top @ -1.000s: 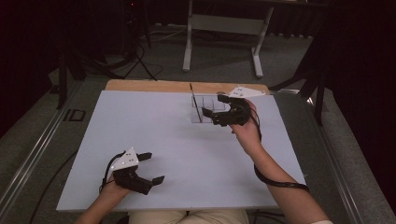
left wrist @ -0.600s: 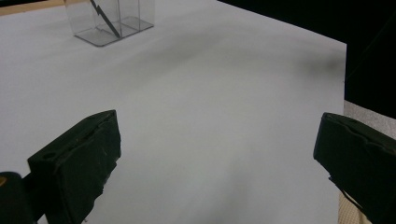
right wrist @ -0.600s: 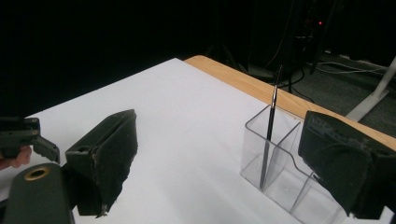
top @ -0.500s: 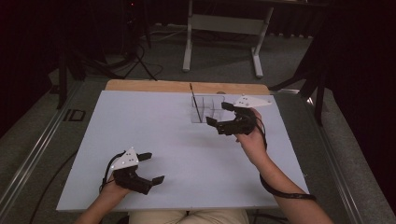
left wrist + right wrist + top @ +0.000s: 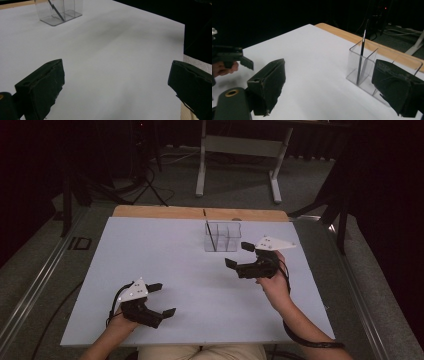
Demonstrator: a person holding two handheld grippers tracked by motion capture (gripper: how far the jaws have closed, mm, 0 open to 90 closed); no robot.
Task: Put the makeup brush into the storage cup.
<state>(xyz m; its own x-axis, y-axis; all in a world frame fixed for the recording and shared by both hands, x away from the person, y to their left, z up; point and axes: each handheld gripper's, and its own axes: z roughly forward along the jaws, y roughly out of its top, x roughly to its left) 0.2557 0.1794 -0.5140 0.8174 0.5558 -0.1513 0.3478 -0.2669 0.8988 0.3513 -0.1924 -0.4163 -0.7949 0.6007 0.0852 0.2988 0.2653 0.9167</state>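
Both claws wide open & empty; clear divided box sits at far edge of white surface.

High view: right claw (image 5: 241,254) hovers just in front-right of the clear box (image 5: 223,236), not touching it; left claw (image 5: 162,299) sits near the front-left of the surface (image 5: 165,255), well apart from the box, w/ nothing betw. its jaws. Same view shows the wooden strip (image 5: 200,212) behind the white sheet. Right gripper view gives what the top cam can't: box (image 5: 372,67) is see-through w/ inner dividers, & a thin dark rod (image 5: 361,52) stands near upright in its end compartment, poking above the rim. Left gripper view: box (image 5: 58,11) far off at top, the rod (image 5: 56,11) leaning slantwise inside, bare white sheet betw. the spread jaws.
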